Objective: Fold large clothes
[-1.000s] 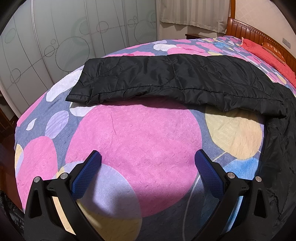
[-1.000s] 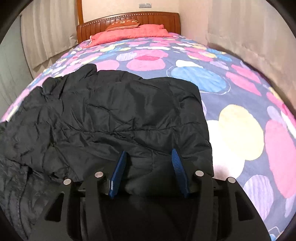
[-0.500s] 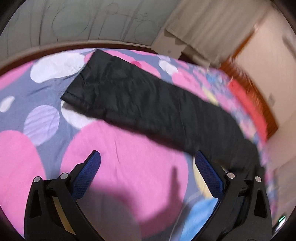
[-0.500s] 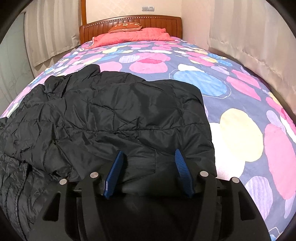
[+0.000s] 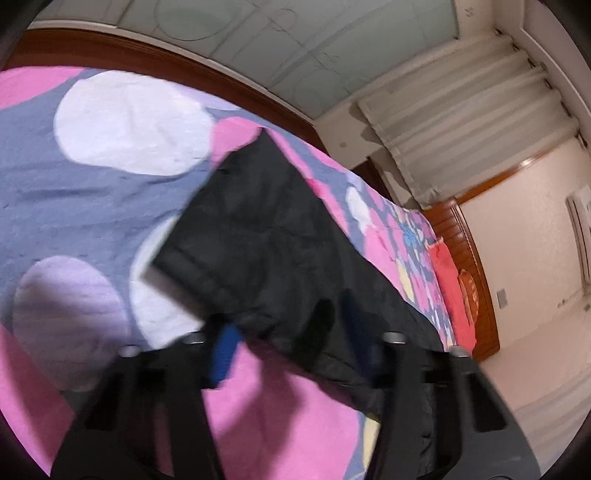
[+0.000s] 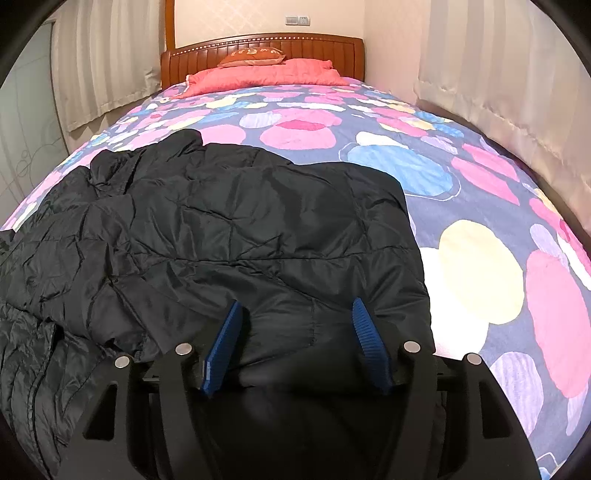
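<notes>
Closing left gripper (image 5: 291, 332) jaws on the black jacket (image 6: 236, 236) sleeve; gathering both layers squarely; right gripper (image 6: 295, 343) jaws spreading, fabric between.

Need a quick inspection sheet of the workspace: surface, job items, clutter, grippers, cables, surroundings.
Surface: bed with a circle-print bedspread.
Job's things: black padded jacket spread on the bed, one sleeve stretched out flat.
Clutter: red pillows at the headboard.
Grippers: left gripper jaws closing around the sleeve edge, picture blurred; right gripper jaws opening, jacket hem between them.
Cables: nothing seen.
Surroundings: curtains both sides, frosted wardrobe doors, wall switches.
</notes>
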Demonstrator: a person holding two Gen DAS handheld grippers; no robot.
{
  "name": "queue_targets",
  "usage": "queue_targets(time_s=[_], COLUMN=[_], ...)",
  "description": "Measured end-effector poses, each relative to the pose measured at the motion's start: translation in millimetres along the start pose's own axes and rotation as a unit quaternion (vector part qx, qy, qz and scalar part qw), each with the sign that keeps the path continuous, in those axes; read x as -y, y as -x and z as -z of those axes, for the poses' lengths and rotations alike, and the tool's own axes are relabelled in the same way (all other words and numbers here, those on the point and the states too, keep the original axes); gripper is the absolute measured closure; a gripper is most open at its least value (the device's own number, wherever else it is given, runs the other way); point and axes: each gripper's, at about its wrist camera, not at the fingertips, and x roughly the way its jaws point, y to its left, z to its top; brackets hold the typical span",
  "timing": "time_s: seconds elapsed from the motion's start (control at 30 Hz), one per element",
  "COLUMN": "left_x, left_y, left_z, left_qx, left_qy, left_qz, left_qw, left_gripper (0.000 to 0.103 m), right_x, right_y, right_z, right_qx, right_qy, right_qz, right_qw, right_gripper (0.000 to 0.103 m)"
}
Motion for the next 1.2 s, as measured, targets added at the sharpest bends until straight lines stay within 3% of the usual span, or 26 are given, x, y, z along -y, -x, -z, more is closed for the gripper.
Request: queue_targets(time_s=[0.07,0.17,0.43,0.57,0.67,0.93,1.0,1.1,1.2], left_x=[-3,9,99,154,202,323,340,366,370], left_y=[0,2,20,16,11,-15,-24,-32,-38], left_z=[-3,-6,4,31,61,176,201,253,300], left_qx=[0.001,0.008,0.046,0.028,0.0,-0.08,-0.095,-0.128,-0.158], left_qy=[0.002,-0.022,-0.148,-0.2,-0.242,-0.355,-0.374,-0.409,-0.43], left_qz=[-0.009,-0.017,0.02,0.055,0.084,0.148,0.154,0.167,0.177], left_qw=[1.0,0.9996,0.9877,0.9778,0.9667,0.9194,0.9095,0.8878,0.8709], left_gripper=[0.082,0.089,0.093,0.094,0.095,0.095,0.095,0.095,0.095], right_x=[-1,-1,-1,-1,-1,1,1,1,1], right_y=[0,0,1,1,1,0,0,-1,-2], right_z=[0,0,-2,-2,-3,-3,-2,-2,-4], right_qx=[0.0,0.0,0.003,0.004,0.005,0.007,0.008,0.009,0.009], right_qy=[-0.001,-0.001,-0.001,-0.002,-0.003,-0.008,-0.01,-0.01,-0.011], right_qz=[0.001,0.001,0.002,0.0,-0.001,-0.007,-0.009,-0.01,-0.011], right_qw=[1.0,1.0,1.0,1.0,1.0,1.0,1.0,1.0,1.0], right_gripper=[0.04,0.04,0.04,0.04,0.04,0.04,0.039,0.039,0.039])
